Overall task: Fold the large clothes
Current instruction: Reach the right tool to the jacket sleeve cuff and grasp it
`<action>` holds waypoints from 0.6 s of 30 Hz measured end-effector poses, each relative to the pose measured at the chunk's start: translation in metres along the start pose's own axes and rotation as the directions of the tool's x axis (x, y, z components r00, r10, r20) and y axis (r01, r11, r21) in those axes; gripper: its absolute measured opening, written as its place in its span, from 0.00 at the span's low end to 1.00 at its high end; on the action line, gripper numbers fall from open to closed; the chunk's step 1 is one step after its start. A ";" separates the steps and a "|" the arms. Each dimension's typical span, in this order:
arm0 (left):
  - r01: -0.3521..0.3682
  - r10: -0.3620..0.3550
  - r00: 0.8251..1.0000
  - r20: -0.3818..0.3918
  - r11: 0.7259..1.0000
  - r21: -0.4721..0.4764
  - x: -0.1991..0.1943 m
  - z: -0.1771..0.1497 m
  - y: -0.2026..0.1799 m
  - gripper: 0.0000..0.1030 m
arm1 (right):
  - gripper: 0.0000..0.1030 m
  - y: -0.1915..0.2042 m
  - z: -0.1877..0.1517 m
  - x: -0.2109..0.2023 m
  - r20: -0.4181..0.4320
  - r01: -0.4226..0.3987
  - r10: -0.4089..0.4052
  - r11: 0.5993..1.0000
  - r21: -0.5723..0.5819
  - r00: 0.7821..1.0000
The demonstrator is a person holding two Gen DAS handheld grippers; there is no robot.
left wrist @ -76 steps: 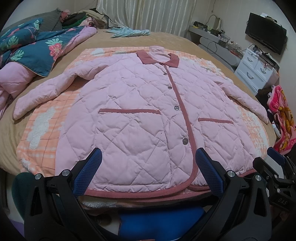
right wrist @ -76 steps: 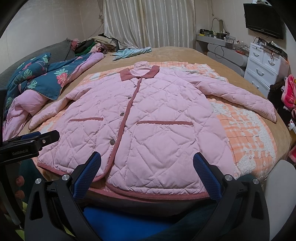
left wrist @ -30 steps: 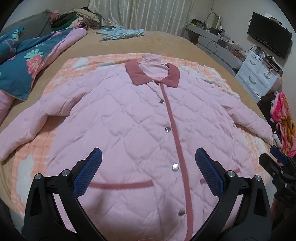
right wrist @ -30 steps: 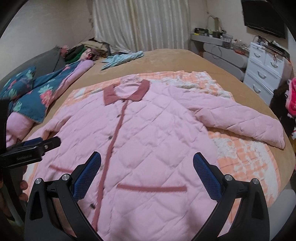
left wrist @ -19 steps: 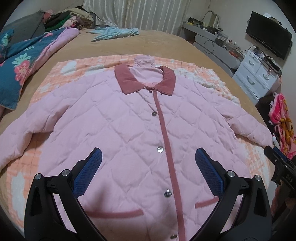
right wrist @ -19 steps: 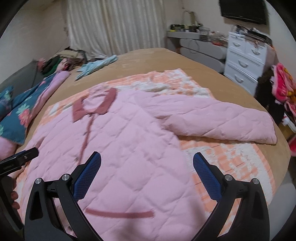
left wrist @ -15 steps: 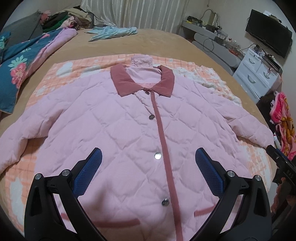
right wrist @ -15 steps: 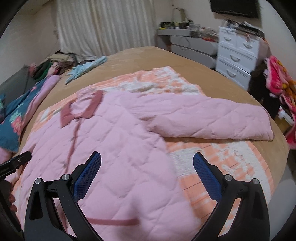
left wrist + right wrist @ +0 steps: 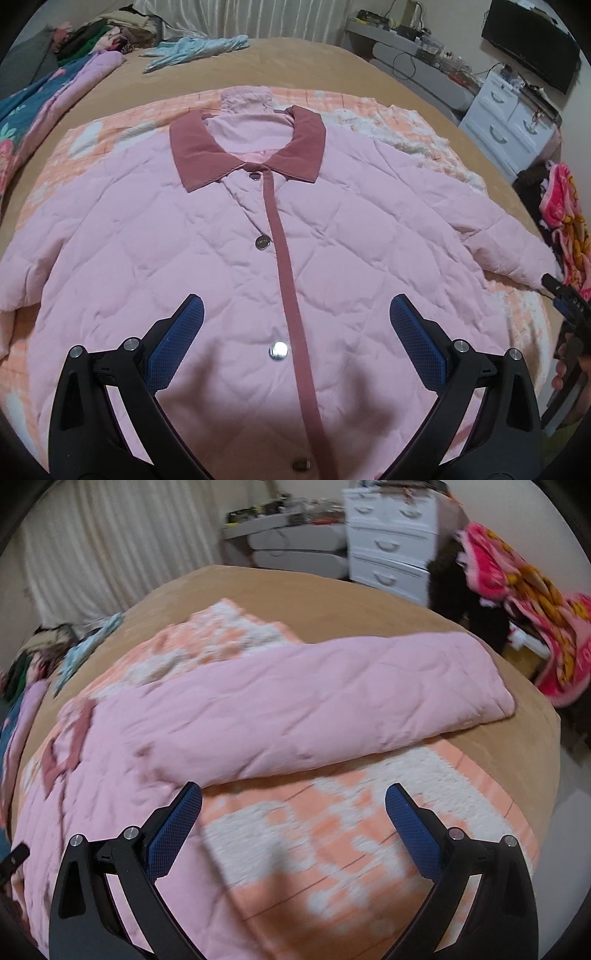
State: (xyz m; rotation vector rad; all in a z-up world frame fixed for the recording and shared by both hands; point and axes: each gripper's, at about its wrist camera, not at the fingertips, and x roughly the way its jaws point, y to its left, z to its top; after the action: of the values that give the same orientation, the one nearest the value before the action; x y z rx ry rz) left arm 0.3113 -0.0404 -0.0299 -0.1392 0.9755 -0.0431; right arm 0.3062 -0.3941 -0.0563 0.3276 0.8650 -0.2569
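Both tongs are hanging wide open and empty. Left gripper (image 9: 295, 321) is hovering over the chest of the pink quilted jacket (image 9: 229, 266), blue pads either side of the dark-pink placket (image 9: 286, 258), nothing between them. Right gripper (image 9: 293, 812) is sitting over the orange-and-white checked blanket (image 9: 332, 834), just below the jacket's right sleeve (image 9: 332, 705).

Change over the last couple of seconds: both views are advancing from the hem up the body. Left is now looking at the collar (image 9: 247, 155) and upper snaps; the pockets are dropping out of frame. Right is swinging outward off the torso toward the sleeve, fast enough that its view is blurring.

Read: folding is not started. The jacket is lying flat, face up, buttoned, sleeves spread, on the blanket on the tan bed (image 9: 332, 594). Right is probably lining up a grab on the sleeve to fold it in across the front; left is likely positioning to pin the body or take the other sleeve. No contact yet on either side.

Containers: only the white drawer unit (image 9: 388, 546) by the wall, drawers closed, contents not visible. Loose clothes are piling at the bed's far left corner (image 9: 107, 29), with a light-blue garment (image 9: 192, 48) lying near them.
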 end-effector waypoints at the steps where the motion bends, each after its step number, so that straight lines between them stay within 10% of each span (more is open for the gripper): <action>1: -0.005 0.005 1.000 -0.004 1.000 0.004 0.004 0.002 -0.001 0.92 | 0.96 -0.008 0.003 0.006 -0.005 0.002 -0.002 1.000 0.025 1.000; 18: -0.074 0.074 0.997 -0.018 0.997 -0.013 0.055 0.039 -0.007 0.92 | 0.96 -0.122 0.035 0.072 -0.079 0.114 -0.093 0.941 0.320 0.993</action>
State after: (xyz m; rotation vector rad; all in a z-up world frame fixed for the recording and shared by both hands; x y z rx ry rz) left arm 0.3742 -0.0486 -0.0525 -0.1149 0.9980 0.0302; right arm 0.3326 -0.5261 -0.1130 0.6004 0.9029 -0.4919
